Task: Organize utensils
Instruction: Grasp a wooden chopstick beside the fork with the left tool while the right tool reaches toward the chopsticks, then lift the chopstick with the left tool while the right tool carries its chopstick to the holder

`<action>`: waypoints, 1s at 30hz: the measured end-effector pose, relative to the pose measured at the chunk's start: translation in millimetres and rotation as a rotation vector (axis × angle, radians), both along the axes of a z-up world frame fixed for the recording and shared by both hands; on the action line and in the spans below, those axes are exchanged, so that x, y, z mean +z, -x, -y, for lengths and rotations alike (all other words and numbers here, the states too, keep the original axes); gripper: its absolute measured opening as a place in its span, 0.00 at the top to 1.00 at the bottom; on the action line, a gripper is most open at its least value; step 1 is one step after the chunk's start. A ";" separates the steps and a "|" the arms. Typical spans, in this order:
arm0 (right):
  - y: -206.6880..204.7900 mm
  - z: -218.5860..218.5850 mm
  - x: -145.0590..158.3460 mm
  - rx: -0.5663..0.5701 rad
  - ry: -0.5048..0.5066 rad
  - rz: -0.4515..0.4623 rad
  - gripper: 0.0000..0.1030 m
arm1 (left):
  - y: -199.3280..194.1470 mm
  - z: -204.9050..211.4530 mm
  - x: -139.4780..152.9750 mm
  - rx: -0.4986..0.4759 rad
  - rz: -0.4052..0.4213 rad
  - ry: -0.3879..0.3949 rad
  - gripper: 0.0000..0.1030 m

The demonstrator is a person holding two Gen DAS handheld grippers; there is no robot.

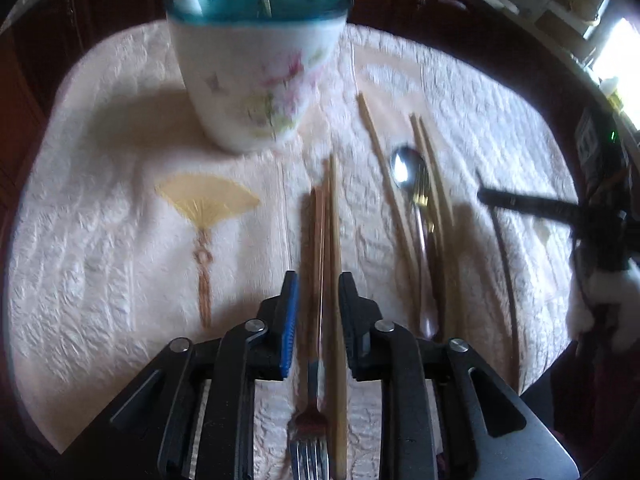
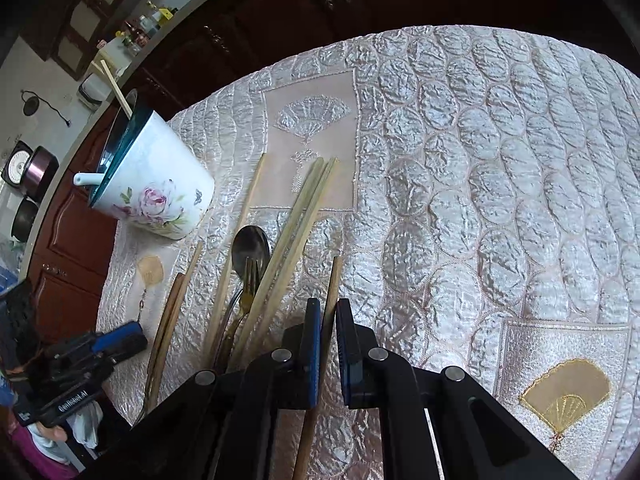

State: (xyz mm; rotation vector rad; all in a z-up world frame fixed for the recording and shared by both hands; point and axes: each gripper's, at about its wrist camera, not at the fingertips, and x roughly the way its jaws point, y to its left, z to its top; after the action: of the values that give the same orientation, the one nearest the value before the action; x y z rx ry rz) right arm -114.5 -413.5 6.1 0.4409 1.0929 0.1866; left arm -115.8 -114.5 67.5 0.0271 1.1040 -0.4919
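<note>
Our left gripper [image 1: 318, 312] stands with jaws apart around a wooden-handled fork [image 1: 314, 320] and a chopstick [image 1: 336, 280] on the quilted cloth [image 1: 100, 240]; the floral cup [image 1: 256, 72] sits at twelve o'clock. Only the right wrist view shows our right gripper [image 2: 328, 344], jaws slightly apart around another chopstick [image 2: 330, 304], with spoon [image 2: 251, 248] at eleven o'clock.
</note>
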 end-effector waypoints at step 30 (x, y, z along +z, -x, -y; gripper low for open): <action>-20.7 -3.5 18.4 0.044 -0.002 0.043 0.93 | -72.1 79.6 8.2 -0.112 0.011 -0.053 0.96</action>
State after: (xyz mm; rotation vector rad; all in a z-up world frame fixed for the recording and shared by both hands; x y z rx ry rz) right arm -93.8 -409.9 24.5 0.4128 1.0611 0.2346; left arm -43.7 -194.1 75.7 0.1383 1.1081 -0.5618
